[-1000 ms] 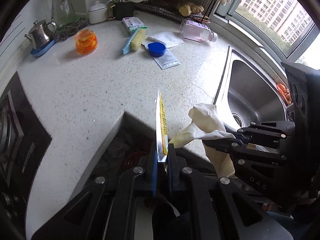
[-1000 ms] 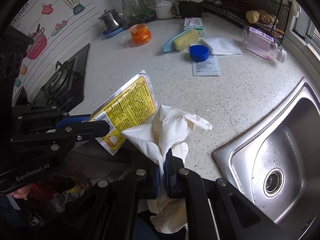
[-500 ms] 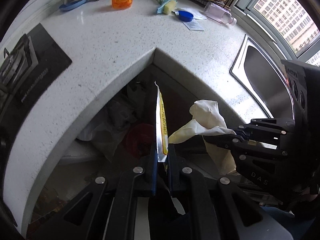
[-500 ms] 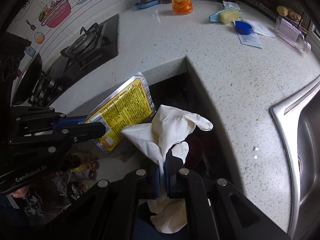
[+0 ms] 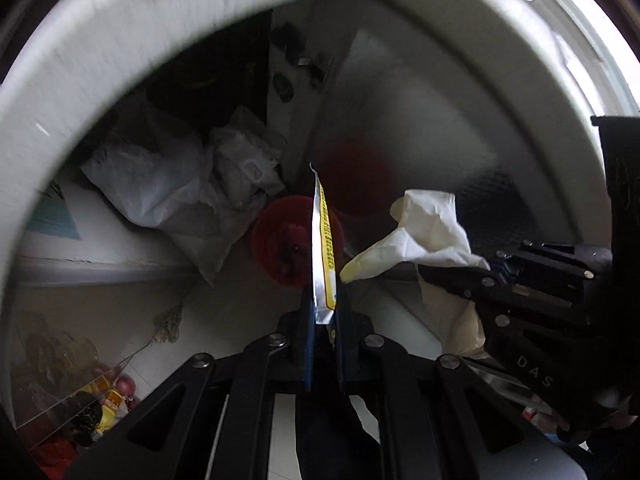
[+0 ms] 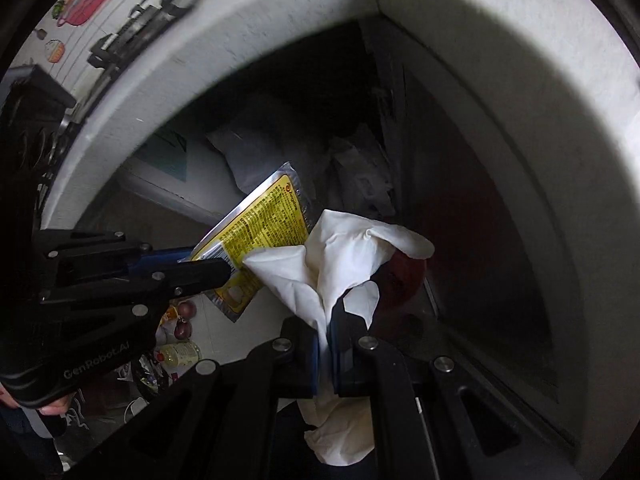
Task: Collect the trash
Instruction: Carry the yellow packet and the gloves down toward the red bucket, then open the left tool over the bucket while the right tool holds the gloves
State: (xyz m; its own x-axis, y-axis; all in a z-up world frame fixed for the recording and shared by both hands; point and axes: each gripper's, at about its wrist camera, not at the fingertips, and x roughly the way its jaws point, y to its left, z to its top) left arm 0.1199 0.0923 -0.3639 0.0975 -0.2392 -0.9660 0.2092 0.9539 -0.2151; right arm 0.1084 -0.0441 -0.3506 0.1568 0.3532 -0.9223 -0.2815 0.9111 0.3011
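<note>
We see the left hand-held gripper (image 5: 322, 320) pinching a stiff, light foil packet (image 5: 323, 248) by its lower edge, and the right hand-held gripper (image 6: 329, 332) clamping a limp glove (image 6: 344, 248) mid-body. Both hang above the red bin (image 5: 276, 240) below the table (image 5: 100, 40). We judge both slippery, best taken at a seam or bunched fold.

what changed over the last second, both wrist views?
Both tongs dropped from above the counter to below its edge, now over the red bin. Unchanged: left tongs shut on the yellow packet, right tongs shut on the white glove; nothing released.
</note>
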